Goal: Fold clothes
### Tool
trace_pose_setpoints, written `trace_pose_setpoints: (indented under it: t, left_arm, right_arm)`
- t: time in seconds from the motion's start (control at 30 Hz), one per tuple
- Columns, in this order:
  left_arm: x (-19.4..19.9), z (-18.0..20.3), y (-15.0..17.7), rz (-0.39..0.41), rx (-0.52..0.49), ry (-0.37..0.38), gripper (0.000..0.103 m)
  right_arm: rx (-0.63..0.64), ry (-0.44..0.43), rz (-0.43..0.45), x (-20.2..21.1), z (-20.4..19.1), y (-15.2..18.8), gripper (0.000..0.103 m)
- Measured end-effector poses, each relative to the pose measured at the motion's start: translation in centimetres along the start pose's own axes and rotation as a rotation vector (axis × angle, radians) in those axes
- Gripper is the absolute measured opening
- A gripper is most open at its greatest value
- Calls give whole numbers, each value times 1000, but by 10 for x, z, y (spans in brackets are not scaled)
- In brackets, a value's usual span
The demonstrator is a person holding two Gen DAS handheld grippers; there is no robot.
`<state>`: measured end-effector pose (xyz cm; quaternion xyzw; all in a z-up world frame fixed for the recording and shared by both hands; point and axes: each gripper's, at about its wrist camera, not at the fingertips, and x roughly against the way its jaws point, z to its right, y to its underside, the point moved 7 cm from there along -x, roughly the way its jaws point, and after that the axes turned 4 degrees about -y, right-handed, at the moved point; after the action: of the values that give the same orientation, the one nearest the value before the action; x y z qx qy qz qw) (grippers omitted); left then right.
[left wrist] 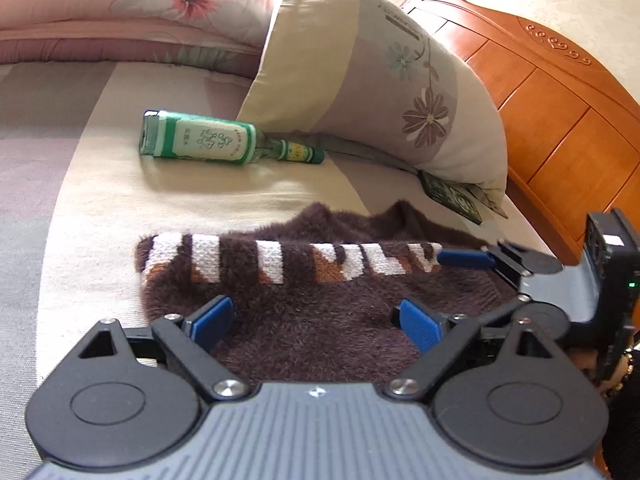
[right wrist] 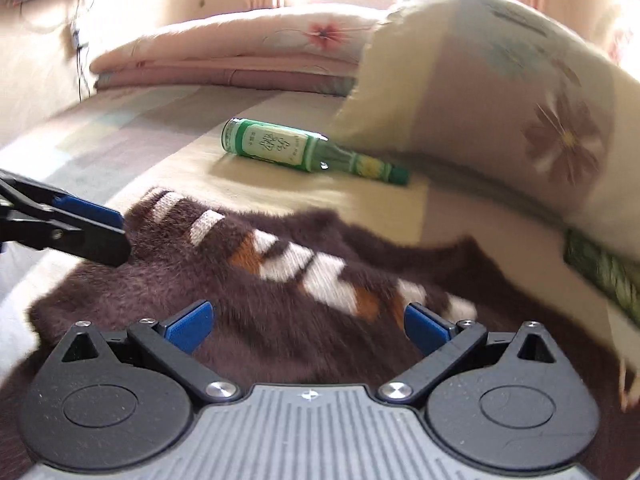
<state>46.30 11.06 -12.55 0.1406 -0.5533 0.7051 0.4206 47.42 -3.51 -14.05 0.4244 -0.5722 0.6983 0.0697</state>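
A brown fuzzy sweater [left wrist: 304,320] is being spread on the striped bedsheet [left wrist: 80,208], its long axis and its white-and-orange patterned band [left wrist: 288,262] running left to right across the left wrist view. Room is being limited at the far side by a green bottle [left wrist: 200,140] lying on its side and a floral pillow [left wrist: 380,80], with a wooden headboard [left wrist: 560,100] at the right. The left gripper [left wrist: 316,322] is being held over the sweater, jaws spread, gripping nothing. The right gripper [right wrist: 308,326] is likewise being kept released above the fabric.
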Motion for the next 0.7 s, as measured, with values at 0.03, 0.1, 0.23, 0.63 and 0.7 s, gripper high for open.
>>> trace_pose_setpoints:
  t: [0.03,0.1,0.23,0.63,0.7]
  left_arm:
    - [-2,-2,0,-4,6,-7,91]
    - [-5,-5,1,-13,10,-20,91]
    - [-6,-10,1,-10,26,-15,91]
    - [4,-27,-6,18,84,2,91]
    - [0,-25,-4,0,87,41,91]
  right_arm:
    - [19,27,-6,-6,0,-3,103]
    - [27,101,-15,-18,10,-3,103]
    - [-124,115,-75,-31,50,13,103]
    - [-118,-59,-38,14,-36,18,103]
    - [-75,-45,-97,-1,-49,34,103]
